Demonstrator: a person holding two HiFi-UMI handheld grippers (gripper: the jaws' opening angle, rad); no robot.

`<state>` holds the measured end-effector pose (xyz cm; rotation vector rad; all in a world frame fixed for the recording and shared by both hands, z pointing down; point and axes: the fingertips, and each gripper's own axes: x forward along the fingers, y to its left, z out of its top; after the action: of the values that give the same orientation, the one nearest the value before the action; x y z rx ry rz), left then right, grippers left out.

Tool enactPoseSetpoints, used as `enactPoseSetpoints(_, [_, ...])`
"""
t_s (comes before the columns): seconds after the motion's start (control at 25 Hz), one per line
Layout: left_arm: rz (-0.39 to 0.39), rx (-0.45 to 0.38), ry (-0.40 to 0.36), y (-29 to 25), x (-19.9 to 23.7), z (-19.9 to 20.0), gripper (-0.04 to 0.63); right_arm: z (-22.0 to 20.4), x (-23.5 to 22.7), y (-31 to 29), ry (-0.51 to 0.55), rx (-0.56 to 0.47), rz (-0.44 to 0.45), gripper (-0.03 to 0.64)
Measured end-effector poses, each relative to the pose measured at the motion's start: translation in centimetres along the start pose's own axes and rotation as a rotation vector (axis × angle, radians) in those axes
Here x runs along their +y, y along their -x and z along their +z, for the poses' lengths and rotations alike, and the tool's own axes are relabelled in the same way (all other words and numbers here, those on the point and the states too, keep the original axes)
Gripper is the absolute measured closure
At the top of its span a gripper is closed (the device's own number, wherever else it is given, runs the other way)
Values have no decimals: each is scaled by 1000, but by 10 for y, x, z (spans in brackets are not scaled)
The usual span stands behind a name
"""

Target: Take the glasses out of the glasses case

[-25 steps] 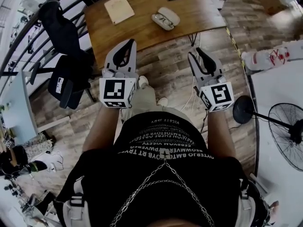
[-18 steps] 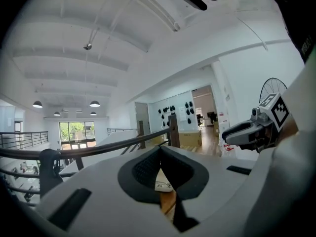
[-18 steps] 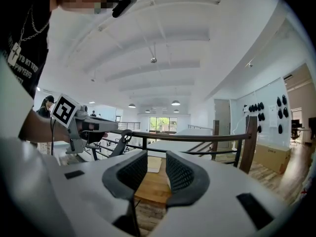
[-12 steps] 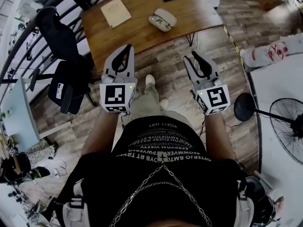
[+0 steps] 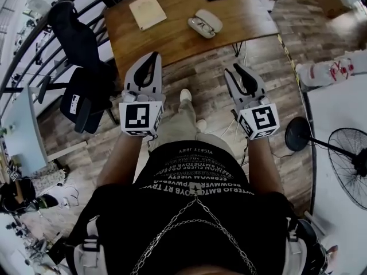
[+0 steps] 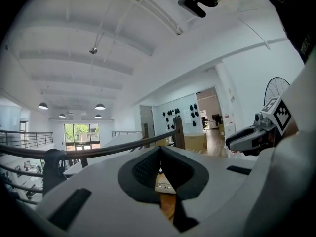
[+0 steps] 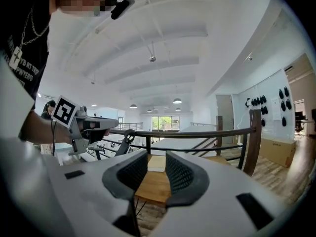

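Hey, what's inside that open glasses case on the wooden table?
A pair of glasses lies in the open glasses case. The lining beneath them is covered, and anything smaller inside is too small to tell.

Two tongs [image 5: 152, 59] [image 5: 236, 72], one glasses case [image 5: 205, 23], one table [image 5: 172, 36]

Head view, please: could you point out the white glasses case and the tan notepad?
White oval glasses case [image 5: 211, 18]: head view, on its open lid.
Tan square notepad [image 5: 147, 10]: head view, on its middle.

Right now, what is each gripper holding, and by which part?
Nothing. The left gripper is shut and empty, the right gripper open and empty; the glasses case sits on the table.
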<state>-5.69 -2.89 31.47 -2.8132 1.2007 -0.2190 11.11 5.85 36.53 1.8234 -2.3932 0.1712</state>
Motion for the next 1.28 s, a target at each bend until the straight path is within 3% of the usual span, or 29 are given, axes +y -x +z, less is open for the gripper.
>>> enactPoseSetpoints(0.28, [-27,53,-53,-20,3,-15,571,-1,-9,-23,-16,13,21,497])
enactPoseSetpoints(0.76, [-61,89,-69,-88,10,-18,571,-2,-55,-65,-63,30,14,497])
enactPoseSetpoints(1.04, [-55,81,-37,-128,24,-14,571,1,-82,-99,-69,44,27,497])
enactPoseSetpoints(1.28, [-84,123,-36,-166,29,-21,571,5,-106,-128,-81,57,21,497])
